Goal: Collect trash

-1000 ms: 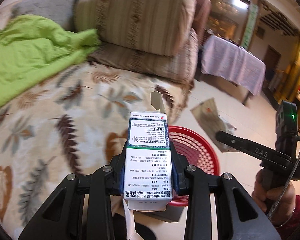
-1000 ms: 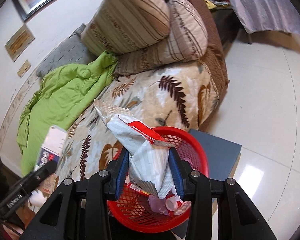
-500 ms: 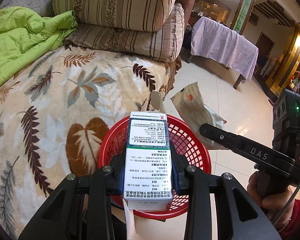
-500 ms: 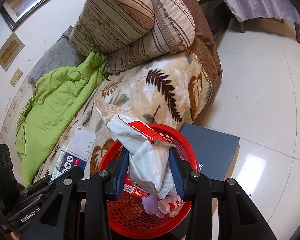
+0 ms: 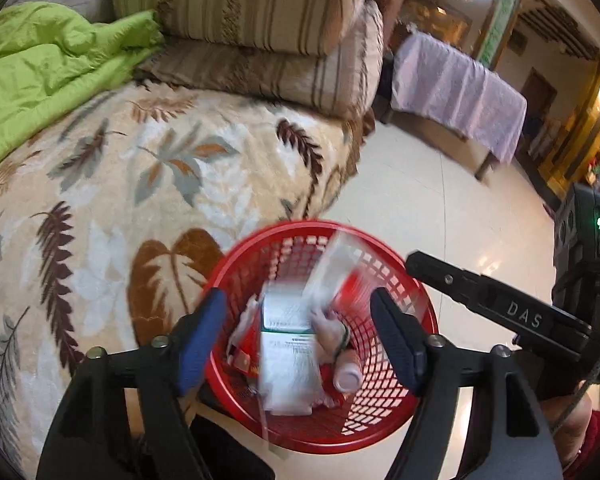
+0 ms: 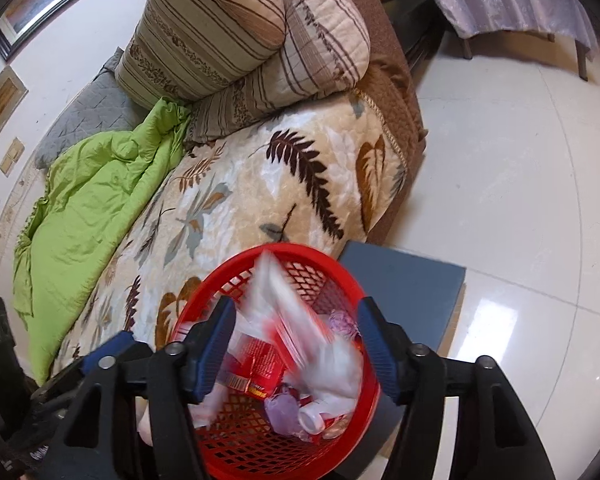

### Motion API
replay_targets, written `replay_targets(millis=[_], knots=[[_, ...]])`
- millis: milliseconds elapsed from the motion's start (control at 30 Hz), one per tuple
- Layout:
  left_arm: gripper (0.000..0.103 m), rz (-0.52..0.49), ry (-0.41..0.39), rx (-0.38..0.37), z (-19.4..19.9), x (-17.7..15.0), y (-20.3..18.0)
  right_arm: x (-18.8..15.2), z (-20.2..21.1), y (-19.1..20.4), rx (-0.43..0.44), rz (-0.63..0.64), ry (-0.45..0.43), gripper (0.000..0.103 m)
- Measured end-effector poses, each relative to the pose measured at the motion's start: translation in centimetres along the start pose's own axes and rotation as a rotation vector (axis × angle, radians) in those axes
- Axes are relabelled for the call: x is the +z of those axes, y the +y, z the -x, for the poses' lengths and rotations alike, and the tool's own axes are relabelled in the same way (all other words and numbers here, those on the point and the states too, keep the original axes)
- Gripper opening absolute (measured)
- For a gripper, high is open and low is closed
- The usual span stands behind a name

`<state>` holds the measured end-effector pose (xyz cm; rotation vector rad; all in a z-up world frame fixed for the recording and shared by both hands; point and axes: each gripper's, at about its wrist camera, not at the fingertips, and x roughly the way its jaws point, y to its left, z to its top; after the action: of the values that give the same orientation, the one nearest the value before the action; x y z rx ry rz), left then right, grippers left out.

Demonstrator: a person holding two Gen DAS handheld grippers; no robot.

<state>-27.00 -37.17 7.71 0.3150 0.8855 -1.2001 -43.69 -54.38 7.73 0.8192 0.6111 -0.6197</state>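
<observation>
Beige leaf-print blanket (image 5: 148, 184) fills most of what we see from 9 to 12 o'clock in both wrist views, with the striped cushions (image 6: 220, 40) stacked at the far end and a green quilt (image 6: 88, 208) bunched off at 10 o'clock, so that's the big stuff. Down at 6 o'clock sits the red mesh basket (image 5: 236, 256), standing on a grey box (image 6: 416, 280) right against the edge of the blanket. We're at the drop step: the left gripper (image 5: 300, 340) has its jaws spread wide with nothing between them, and the white printed carton (image 5: 286, 356) lies blurred inside the basket just below. Same story for the right gripper (image 6: 296, 344), jaws apart, and the red-and-white snack bag (image 6: 300, 332) is smeared with motion over the basket, so we'd guess it's mid-fall. A small white bottle (image 6: 311, 420) and some purple scrap (image 6: 281, 408) already sit at the bottom. Can't see any leftover trash on the blanket from here, so next up we'd lift both grippers clear without bumping the rim, then look around for anything else to grab.
</observation>
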Motion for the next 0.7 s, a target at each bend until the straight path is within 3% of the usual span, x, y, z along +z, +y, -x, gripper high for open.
replay_targets(millis=[167, 300, 400, 533, 700], knots=[[0.074, 0.014, -0.016, 0.020, 1.4, -0.1, 0.9, 0.3, 1.2, 0.3, -0.060, 0.011, -0.031, 0.080], [0.079, 0.015, -0.057, 0.070, 3.6, -0.5, 2.0, 0.4, 2.9, 1.9, -0.264, 0.090, -0.116, 0.096], [0.083, -0.006, -0.117, 0.129, 5.9, -1.0, 2.7, 0.2, 3.8, 3.2, -0.358, 0.143, -0.152, 0.102], [0.090, -0.048, -0.192, 0.222, 9.4, -2.2, 3.7, -0.9, 5.0, 5.8, -0.432, 0.223, -0.188, 0.103], [0.096, -0.041, -0.229, 0.329, 13.4, -4.8, 6.0, -4.0, 6.1, 9.8, -0.438, 0.316, -0.215, 0.103]])
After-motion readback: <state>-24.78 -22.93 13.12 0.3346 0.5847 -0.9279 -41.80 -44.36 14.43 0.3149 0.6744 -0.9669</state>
